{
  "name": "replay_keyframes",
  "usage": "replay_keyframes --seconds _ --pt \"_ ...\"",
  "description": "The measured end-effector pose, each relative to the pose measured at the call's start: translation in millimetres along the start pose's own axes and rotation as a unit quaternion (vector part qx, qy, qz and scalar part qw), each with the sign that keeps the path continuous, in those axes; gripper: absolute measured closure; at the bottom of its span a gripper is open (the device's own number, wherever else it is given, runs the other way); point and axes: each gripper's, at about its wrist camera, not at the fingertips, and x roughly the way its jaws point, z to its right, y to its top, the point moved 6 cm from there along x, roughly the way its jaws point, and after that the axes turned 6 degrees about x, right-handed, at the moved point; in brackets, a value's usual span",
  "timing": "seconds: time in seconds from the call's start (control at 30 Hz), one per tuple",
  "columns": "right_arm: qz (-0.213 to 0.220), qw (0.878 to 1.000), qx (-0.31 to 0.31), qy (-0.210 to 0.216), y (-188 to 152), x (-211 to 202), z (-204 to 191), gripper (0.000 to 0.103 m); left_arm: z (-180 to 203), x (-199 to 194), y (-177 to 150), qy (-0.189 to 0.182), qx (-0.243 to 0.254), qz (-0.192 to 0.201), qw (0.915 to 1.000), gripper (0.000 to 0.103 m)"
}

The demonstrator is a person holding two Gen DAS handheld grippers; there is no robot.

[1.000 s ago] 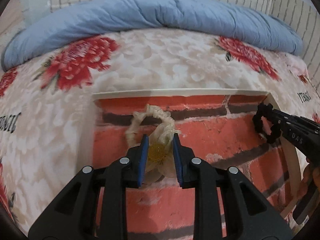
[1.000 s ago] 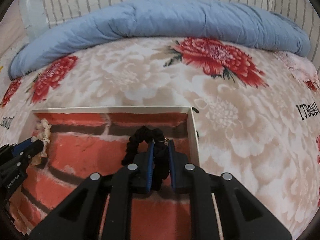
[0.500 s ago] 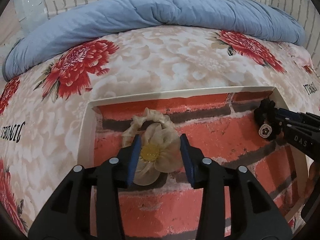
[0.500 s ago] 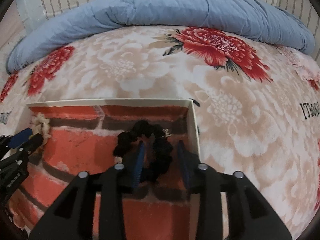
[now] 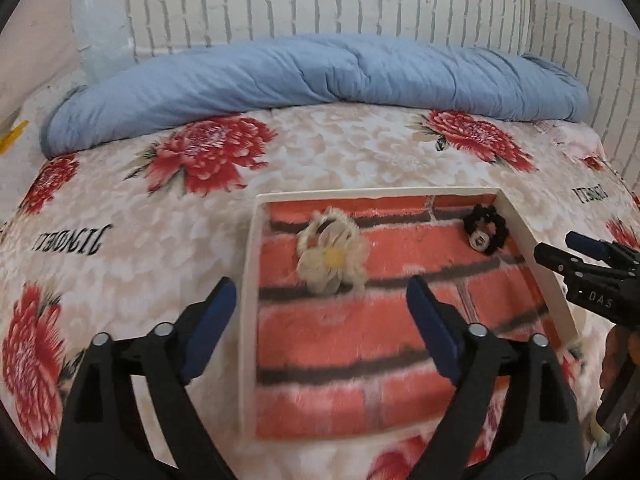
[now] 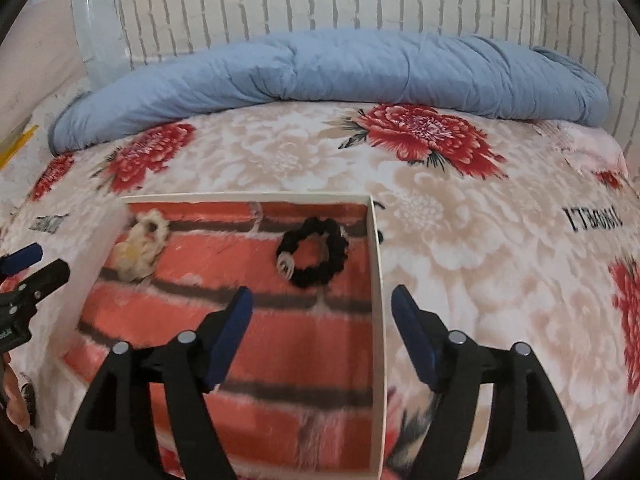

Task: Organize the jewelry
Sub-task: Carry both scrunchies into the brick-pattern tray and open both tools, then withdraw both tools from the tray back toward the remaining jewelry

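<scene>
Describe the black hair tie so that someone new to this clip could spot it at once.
On the flowered bedspread lies a shallow white-rimmed tray lined with a red brick print. The black hair tie lies near its far right corner. Unlike the cream flower scrunchie at the far left, it is a dark ruffled ring with a small pale charm.

"DAS" marks the right hand-held gripper [image 5: 576,254].

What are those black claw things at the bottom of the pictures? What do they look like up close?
They are two hand-held grippers. The left gripper and the right gripper look alike: angular black plastic arms with triangular cut-outs and silver rivets, each ending in two fingers faced with dark blue pads. One body carries white lettering. No sleeves or cables show.
</scene>
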Motion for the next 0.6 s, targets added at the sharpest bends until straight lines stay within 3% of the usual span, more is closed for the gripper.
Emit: replay_keyframes --seconds 0.3,0.6 --pt "0.016 1.000 0.020 0.006 -49 -53 9 0.023 -6 -81 -42 0.002 -0.002 0.031 0.9995 0.009" --pt "0.022 1.000 0.020 -0.001 -91 -95 22 0.019 -2 -132 -83 -0.002 -0.010 0.039 0.9992 0.005"
